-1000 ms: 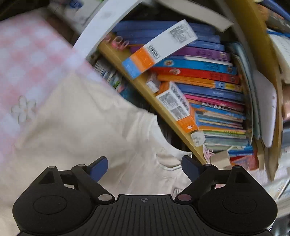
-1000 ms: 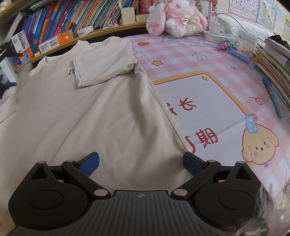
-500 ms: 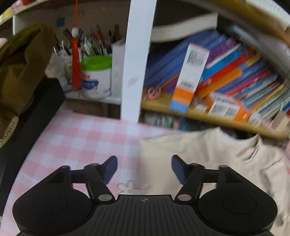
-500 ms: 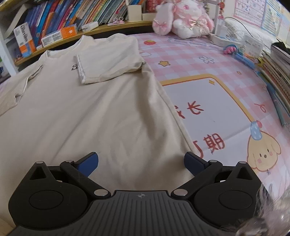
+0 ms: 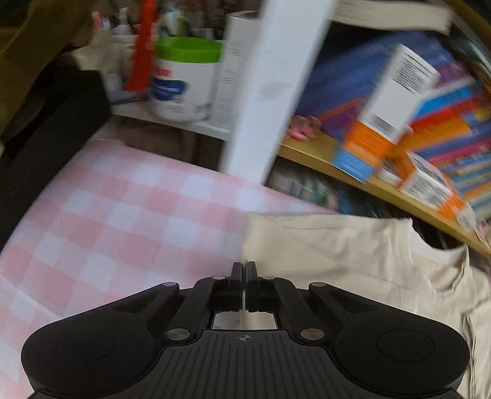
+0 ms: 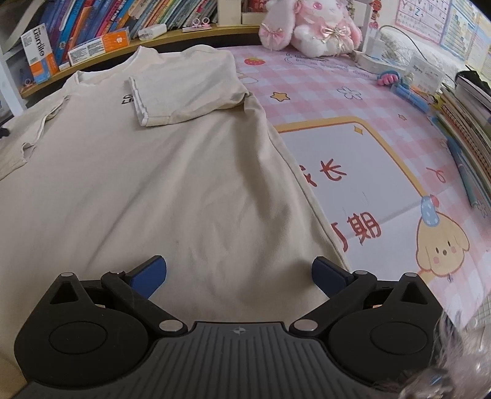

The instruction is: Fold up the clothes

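A cream T-shirt (image 6: 159, 159) lies flat on a pink checked mat (image 6: 353, 101), collar toward the bookshelf. Its right sleeve (image 6: 184, 95) is folded in over the chest. In the left wrist view the shirt's left sleeve (image 5: 322, 242) lies just ahead of my left gripper (image 5: 244, 266), whose jaws are shut at the sleeve's edge; whether cloth is pinched I cannot tell. My right gripper (image 6: 239, 273) is open, low over the shirt's hem near its right side edge.
A low shelf of books (image 6: 101, 18) runs along the far side. A white tub with a green lid (image 5: 184, 76) and a white upright panel (image 5: 270, 92) stand by the left sleeve. A plush rabbit (image 6: 310, 27) and stacked books (image 6: 466, 116) line the right.
My left gripper has swung left, come down to the left sleeve's edge and shut. My right gripper has stayed open and crept slightly forward over the hem.
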`<state>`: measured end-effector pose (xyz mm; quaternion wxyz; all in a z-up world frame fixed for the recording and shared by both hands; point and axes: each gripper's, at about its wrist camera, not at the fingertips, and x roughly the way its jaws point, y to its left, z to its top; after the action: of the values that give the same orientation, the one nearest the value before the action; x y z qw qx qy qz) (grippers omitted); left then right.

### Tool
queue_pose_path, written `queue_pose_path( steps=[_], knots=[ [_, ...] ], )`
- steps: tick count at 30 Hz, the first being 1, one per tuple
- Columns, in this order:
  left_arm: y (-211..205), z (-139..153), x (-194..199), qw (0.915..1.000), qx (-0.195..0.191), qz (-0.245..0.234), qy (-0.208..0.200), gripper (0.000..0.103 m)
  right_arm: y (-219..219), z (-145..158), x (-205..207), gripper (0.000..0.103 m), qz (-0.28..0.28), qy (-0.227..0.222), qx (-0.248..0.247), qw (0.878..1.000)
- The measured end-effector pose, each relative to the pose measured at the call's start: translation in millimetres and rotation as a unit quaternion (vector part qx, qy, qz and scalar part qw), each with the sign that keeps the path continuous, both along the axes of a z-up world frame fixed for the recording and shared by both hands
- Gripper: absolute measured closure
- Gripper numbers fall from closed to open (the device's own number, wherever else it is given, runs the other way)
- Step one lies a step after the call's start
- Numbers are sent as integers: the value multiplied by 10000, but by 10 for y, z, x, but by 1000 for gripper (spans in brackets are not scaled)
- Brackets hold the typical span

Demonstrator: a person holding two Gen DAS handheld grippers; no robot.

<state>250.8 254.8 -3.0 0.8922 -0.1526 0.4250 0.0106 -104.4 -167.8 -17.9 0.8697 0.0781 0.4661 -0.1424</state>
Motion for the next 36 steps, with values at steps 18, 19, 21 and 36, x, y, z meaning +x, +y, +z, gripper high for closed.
queue_pose_path(
  steps=[18,19,21,36],
  knots=[
    [249,205,-448,9969,-27,-745,-253,64,113,3,48,0,-337,41,-61,9994],
    [242,232,-553,9963,9,-810,-292,63,121,8,48,0,-331,47,-84,9994],
    [243,282,-807,9955,27,-871,-366,54,149,21,45,0,-292,63,-179,9994],
    [-230,342,-3047,9964,581,-533,-302,25,59,288,-402,0,491,-455,-51,9977]
  ],
)
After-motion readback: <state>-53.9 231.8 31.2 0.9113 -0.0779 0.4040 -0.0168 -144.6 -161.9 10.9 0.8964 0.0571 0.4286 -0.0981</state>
